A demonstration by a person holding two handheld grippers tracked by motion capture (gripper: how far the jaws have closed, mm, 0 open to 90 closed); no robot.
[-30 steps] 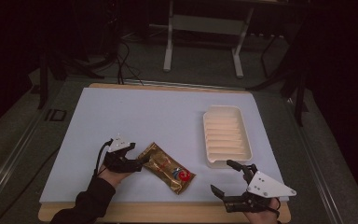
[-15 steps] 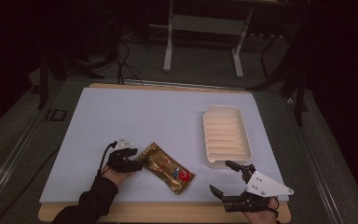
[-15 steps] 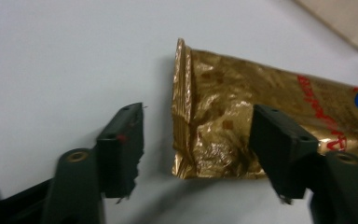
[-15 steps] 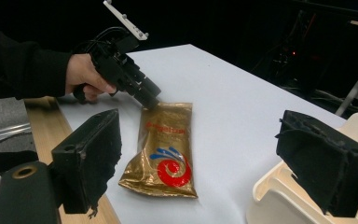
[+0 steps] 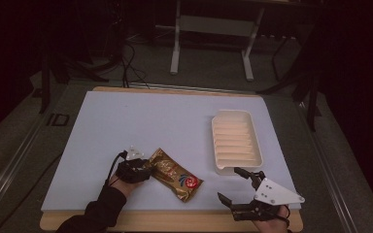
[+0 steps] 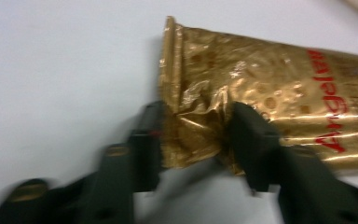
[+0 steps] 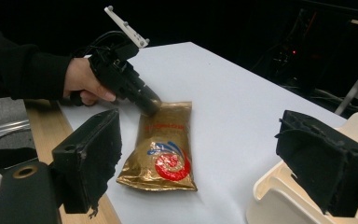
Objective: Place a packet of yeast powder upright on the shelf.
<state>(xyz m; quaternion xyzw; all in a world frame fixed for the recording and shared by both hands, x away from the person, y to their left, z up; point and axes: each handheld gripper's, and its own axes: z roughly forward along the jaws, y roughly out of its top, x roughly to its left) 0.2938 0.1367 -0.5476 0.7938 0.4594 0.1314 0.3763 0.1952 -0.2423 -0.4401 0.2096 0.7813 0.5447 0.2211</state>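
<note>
Left gripper (image 6: 193, 133) is at the sealed end of the gold bag (image 5: 175, 180), jaws one on each side of the crinkled foil; they look closing on it, but foil between them is still slack, so a firm pinch isn't certain. The bag lies flat on the tabletop (image 5: 141, 121), near the front edge, left of the white tray (image 5: 235, 141). Right gripper (image 5: 240, 187) hangs spread wide and empty at the front right, just beside the tray's near corner, apart from the bag.

Likely step: grab the bag by its seal. To do it well: bite behind the seal ridge, not on the thin edge, since foil slips; squeeze fully before lifting; lift slow so the contents drop to the far end and don't swing. If the tray is the goal, keep the right gripper out of the path.
</note>
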